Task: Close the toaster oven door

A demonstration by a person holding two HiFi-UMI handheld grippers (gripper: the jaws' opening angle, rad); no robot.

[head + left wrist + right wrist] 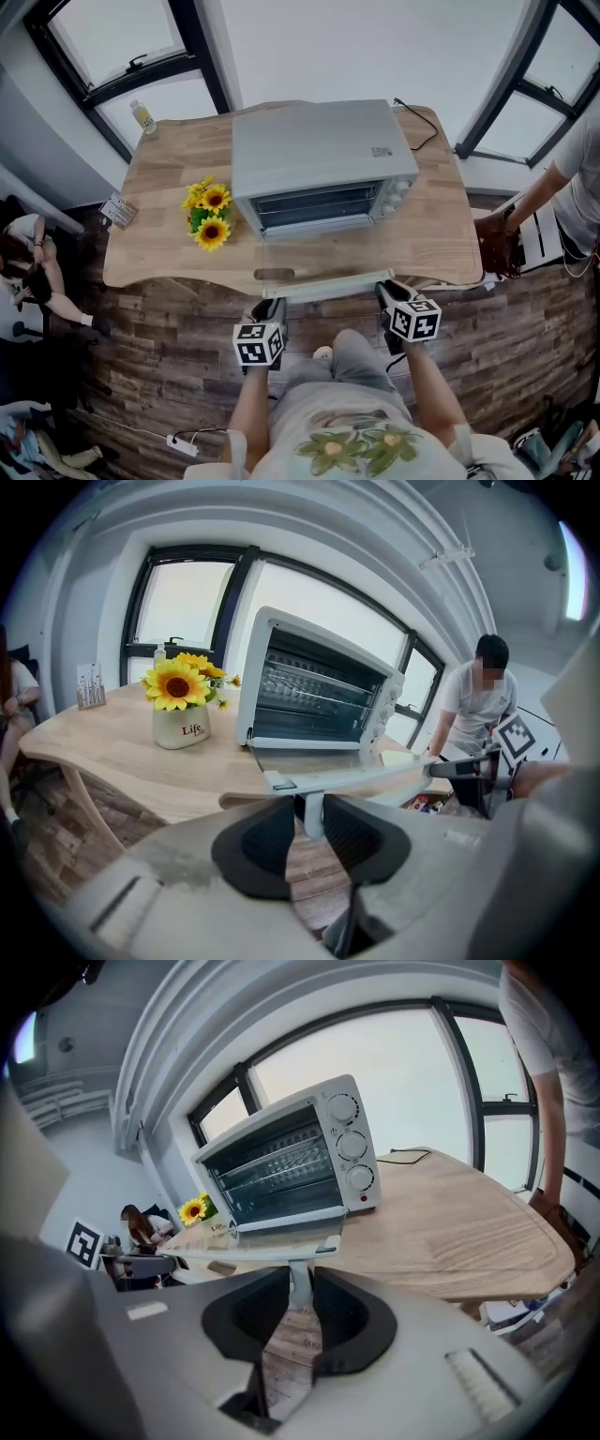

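A grey toaster oven (323, 159) stands in the middle of the wooden table (441, 234). Its glass door (314, 267) hangs open, lying flat toward me, and its pale handle bar (319, 286) juts past the table's front edge. My left gripper (272, 307) is at the handle's left end and my right gripper (389, 291) at its right end. In the left gripper view the left gripper (312, 813) is shut on the white post under the handle bar (366, 777). In the right gripper view the right gripper (300, 1288) pinches the other post below the handle bar (253, 1252).
A pot of sunflowers (208, 214) sits left of the oven, with a small bottle (143, 116) and a card stand (117, 209) further left. The oven's cable (424, 127) trails at the back right. One person (562, 187) stands at the table's right; another (33, 267) sits at the left.
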